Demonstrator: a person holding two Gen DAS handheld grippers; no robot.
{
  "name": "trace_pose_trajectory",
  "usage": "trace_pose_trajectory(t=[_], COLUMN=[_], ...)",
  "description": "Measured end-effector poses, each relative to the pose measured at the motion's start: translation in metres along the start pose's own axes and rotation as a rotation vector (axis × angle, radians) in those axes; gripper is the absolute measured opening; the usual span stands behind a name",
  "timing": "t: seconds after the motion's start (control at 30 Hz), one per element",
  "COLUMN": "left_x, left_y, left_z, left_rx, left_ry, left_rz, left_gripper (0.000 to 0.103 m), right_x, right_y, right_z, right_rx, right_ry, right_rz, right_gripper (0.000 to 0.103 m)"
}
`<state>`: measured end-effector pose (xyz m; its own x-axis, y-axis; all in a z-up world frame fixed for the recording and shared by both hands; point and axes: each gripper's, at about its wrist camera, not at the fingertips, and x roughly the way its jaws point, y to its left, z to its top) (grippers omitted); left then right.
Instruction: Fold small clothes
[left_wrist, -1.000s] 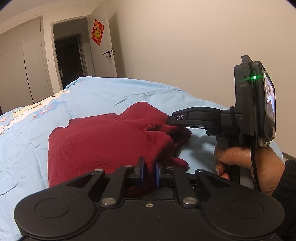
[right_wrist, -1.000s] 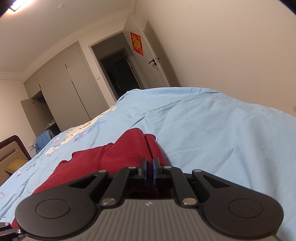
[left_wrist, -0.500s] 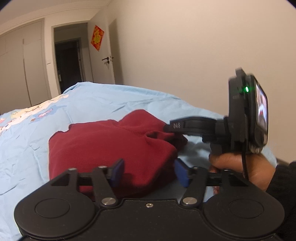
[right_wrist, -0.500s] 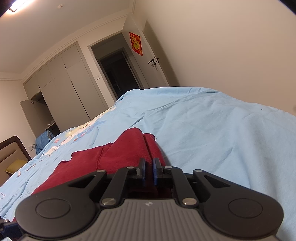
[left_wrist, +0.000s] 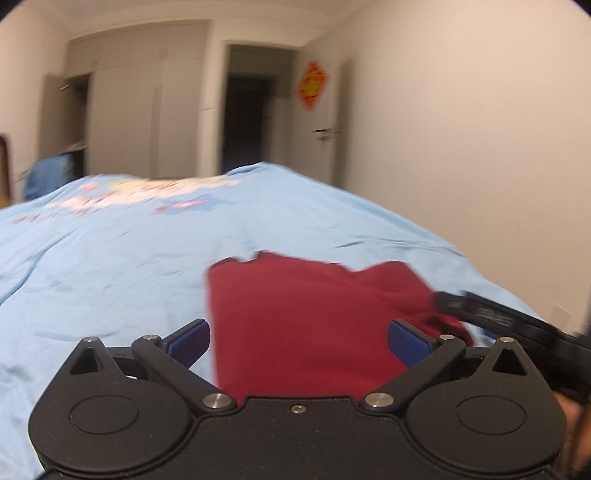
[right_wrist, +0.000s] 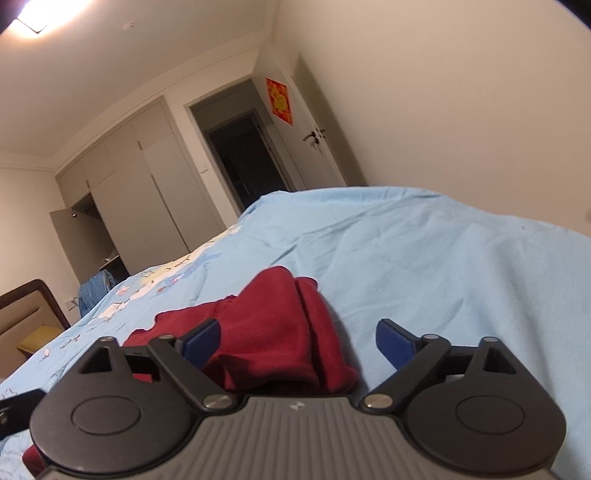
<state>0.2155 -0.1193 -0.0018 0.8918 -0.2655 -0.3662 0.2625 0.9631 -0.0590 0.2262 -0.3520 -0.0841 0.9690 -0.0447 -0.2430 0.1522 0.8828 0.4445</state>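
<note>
Both grippers off garment (left_wrist: 306, 321) (flat)

Left gripper (left_wrist: 298, 341): jaws spread wide, blue pads (left_wrist: 188, 339) well apart, nothing between them. View is motion-blurred. Right gripper (right_wrist: 297, 341): jaws likewise spread wide, blue pads (right_wrist: 393, 345) well apart, gripping nothing. From the left wrist view, one black finger of the right gripper (left_wrist: 491, 314) reaches in from the right edge, low and near the left gripper's right pad. A sliver of the person's hand (left_wrist: 570, 413) shows behind it, mostly hidden.
</note>
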Motion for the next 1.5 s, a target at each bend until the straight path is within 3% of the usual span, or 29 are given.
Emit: trace_pose_trajectory(t=[0.17, 0.27, 0.4, 0.6, 0.77, 0.93, 1.03, 1.2, 1.3, 1.5], left_x=[0.011, 0.011, 0.013, 0.025, 0.027, 0.028, 0.029, 0.030, 0.030, 0.030], left_y=[0.028, 0.042, 0.044, 0.043, 0.044, 0.045, 0.043, 0.043, 0.043, 0.043], left_z=[-0.004, -0.008, -0.013, -0.025, -0.030, -0.030, -0.030, -0.030, -0.031, -0.030], left_rx=[-0.114, -0.162, -0.166, -0.170, -0.170, -0.163, -0.156, -0.154, -0.156, -0.156], left_ry=[0.082, 0.108, 0.134, 0.201, 0.205, 0.208, 0.208, 0.208, 0.206, 0.209], left_rz=[0.091, 0.082, 0.076, 0.066, 0.058, 0.049, 0.051, 0.050, 0.047, 0.046], left_gripper=[0.102, 0.102, 0.102, 0.102, 0.102, 0.102, 0.102, 0.102, 0.102, 0.102], right_x=[-0.014, -0.016, -0.013, -0.016, -0.023, -0.024, -0.026, -0.041, -0.035, 0.003], right_y=[0.025, 0.040, 0.050, 0.040, 0.048, 0.045, 0.043, 0.030, 0.031, 0.035], right_z=[-0.004, -0.009, -0.019, -0.029, -0.040, -0.042, -0.042, -0.027, -0.012, 0.019], right_rx=[-0.136, -0.222, -0.288, -0.275, -0.343, -0.321, -0.304, -0.171, -0.180, -0.261], right_ry=[-0.024, -0.006, 0.042, 0.052, 0.006, -0.005, -0.001, -0.045, -0.052, 0.025], right_rz=[0.044, 0.046, -0.027, -0.161, -0.252, -0.288, -0.260, -0.102, -0.075, -0.025], right_gripper=[0.103, 0.103, 0.103, 0.103, 0.103, 0.103, 0.103, 0.103, 0.103, 0.097])
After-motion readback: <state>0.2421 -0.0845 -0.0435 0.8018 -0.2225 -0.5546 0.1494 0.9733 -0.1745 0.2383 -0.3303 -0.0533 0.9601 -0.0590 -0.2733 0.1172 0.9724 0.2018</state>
